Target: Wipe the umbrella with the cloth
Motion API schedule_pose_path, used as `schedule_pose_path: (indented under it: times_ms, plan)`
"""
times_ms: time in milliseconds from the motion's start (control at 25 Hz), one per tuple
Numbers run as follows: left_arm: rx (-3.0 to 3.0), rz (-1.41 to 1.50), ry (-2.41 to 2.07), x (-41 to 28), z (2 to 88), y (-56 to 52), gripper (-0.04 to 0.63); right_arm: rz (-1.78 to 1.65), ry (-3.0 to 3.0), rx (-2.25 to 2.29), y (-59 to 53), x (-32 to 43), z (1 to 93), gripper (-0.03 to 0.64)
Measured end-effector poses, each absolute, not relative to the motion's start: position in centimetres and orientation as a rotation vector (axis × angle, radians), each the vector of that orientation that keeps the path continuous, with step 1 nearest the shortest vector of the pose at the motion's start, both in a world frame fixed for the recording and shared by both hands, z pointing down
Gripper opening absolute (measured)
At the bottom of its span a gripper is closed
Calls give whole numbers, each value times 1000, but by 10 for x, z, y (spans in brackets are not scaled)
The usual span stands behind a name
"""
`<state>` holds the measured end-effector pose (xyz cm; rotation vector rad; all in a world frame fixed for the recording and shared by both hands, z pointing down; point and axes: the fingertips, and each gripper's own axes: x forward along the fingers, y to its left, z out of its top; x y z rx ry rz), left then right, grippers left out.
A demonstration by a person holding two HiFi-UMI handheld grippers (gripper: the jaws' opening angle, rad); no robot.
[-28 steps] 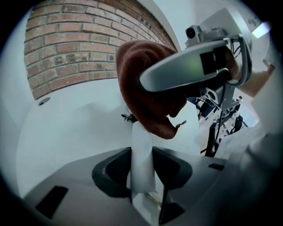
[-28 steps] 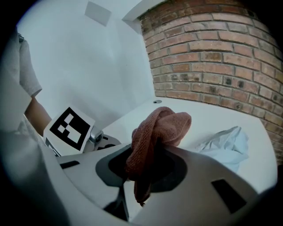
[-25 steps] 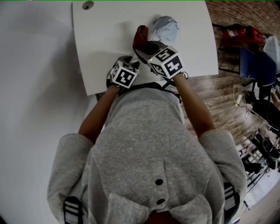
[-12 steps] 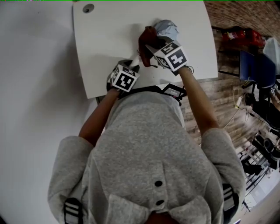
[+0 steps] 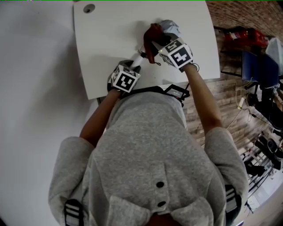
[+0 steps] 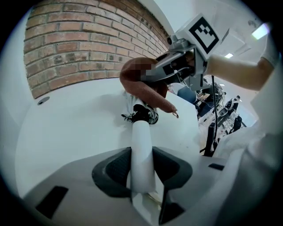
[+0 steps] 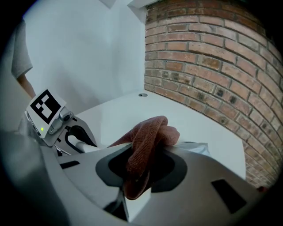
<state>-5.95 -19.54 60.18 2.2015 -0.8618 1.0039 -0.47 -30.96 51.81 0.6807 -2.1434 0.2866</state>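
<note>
A folded umbrella lies on the white table (image 5: 106, 39), its pale blue-grey canopy (image 5: 171, 28) bunched at the far end. My left gripper (image 5: 134, 67) is shut on the umbrella's white handle (image 6: 142, 145), which runs straight out between the jaws to a black band (image 6: 141, 115). My right gripper (image 5: 154, 44) is shut on a reddish-brown cloth (image 7: 147, 150). The cloth (image 5: 151, 34) hangs over the umbrella just past the handle, against the canopy (image 7: 196, 148). In the left gripper view the cloth (image 6: 143, 86) droops from the right gripper (image 6: 183, 62) above the band.
A round cable hole (image 5: 89, 6) sits at the table's far left corner. A brick wall (image 7: 212, 66) stands behind the table. The table's right edge (image 5: 216, 48) borders a wooden floor with chairs and cables (image 5: 258, 84).
My right gripper has carried the cloth away from the person along the umbrella, toward the canopy, rolling a little. The left gripper has held still on the handle.
</note>
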Motion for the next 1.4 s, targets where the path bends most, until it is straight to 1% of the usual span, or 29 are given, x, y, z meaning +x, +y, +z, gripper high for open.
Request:
schedule_pose_path:
  times_ms: [520, 1400]
  plan:
    - [2200, 1001, -862, -60, 602, -195, 155, 169, -2072, 772, -339, 31, 506, 95]
    - [2208, 978, -868, -57, 606, -198, 155, 81, -1945, 853, -398, 78, 499, 95]
